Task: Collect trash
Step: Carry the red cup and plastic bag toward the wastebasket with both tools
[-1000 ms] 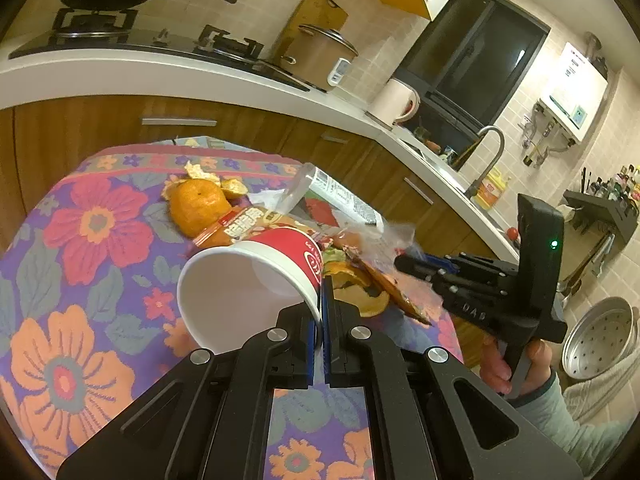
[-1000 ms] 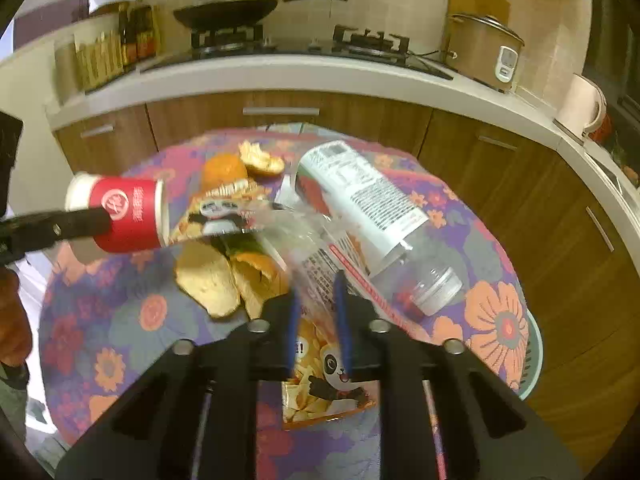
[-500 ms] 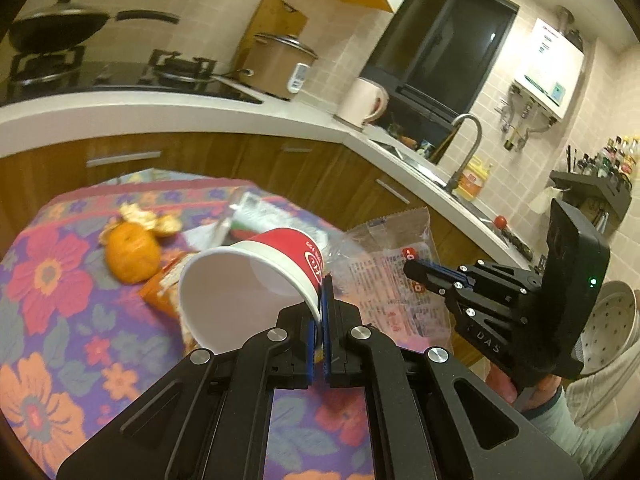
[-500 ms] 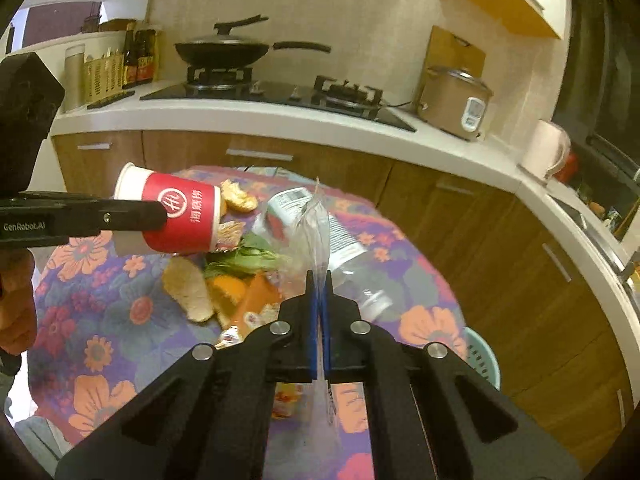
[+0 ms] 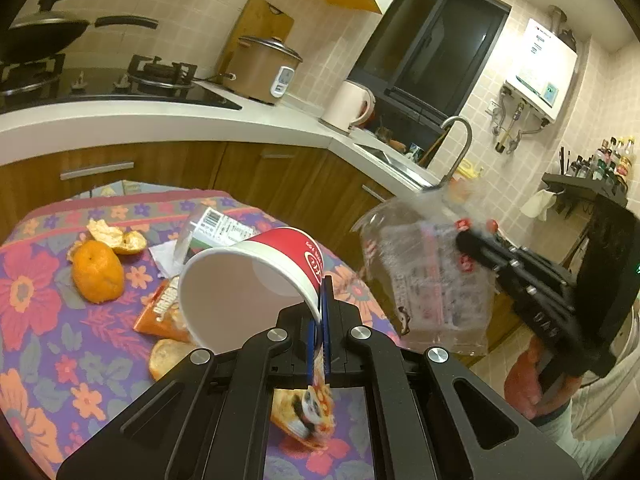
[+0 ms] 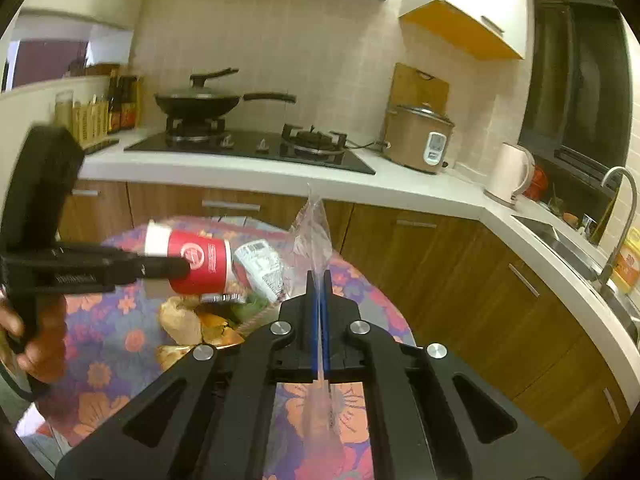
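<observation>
My left gripper (image 5: 320, 300) is shut on the rim of a red and white paper cup (image 5: 248, 276), held on its side above the floral table (image 5: 36, 344). The cup also shows in the right wrist view (image 6: 192, 260). My right gripper (image 6: 319, 280) is shut on a clear plastic wrapper (image 6: 314, 228), lifted off the table; it shows in the left wrist view (image 5: 428, 276) to the cup's right. On the table lie an orange (image 5: 97, 271), peel (image 5: 116, 236), an orange snack packet (image 5: 160, 312), a panda snack packet (image 5: 304, 412) and a labelled clear bottle (image 5: 218, 224).
Bread pieces (image 6: 180, 316) and green scraps (image 6: 252, 308) lie on the table. Wooden cabinets (image 6: 452, 264) and a white counter (image 6: 240, 172) curve behind, with a stove, wok (image 6: 200, 102), rice cooker (image 6: 418, 138), kettle (image 6: 508, 174) and sink tap (image 5: 460, 140).
My right gripper has closed on the clear wrapper and lifted it up off the table and rightward. My left gripper has raised the cup.
</observation>
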Demonstrator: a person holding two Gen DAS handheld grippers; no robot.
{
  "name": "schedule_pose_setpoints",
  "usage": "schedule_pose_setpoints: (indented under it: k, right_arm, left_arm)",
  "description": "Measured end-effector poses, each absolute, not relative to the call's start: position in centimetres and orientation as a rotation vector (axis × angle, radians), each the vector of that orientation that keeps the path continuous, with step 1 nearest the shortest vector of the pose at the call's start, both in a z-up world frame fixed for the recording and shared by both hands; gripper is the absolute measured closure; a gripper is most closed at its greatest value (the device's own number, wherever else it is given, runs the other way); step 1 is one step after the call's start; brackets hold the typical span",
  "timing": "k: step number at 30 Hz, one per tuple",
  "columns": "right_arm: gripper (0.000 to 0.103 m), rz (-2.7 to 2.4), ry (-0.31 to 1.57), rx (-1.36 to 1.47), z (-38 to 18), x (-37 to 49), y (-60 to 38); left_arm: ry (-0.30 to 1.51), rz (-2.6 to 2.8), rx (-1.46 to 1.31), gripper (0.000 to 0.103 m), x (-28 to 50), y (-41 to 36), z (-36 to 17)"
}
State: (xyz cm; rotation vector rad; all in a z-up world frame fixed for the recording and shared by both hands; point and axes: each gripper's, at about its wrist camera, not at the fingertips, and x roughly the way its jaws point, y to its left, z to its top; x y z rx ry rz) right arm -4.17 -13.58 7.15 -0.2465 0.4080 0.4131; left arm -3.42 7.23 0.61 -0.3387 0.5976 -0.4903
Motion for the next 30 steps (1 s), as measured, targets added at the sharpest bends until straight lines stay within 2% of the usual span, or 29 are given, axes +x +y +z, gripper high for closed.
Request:
schedule_pose_setpoints:
  k: [8,16,30]
  right_arm:
    - [0.103,0.322,0.390,-0.234,8.0,-3.8,-17.1]
    - [0.103,0.196,0.428,-0.207,6.7,-0.2,-23.8]
    - [0.103,0.029,0.623,-0.045,-4.1,12.1,-36.2]
  left_arm:
    - [0.593,-0.526,-0.318,0.102,-2.3,5.4,1.3]
    - [0.596,-0.614,-0.313,0.102,2.2,-1.1,1.7]
    - [0.713,-0.543,-0.241,0.102,14.8,-17.5,-2.0]
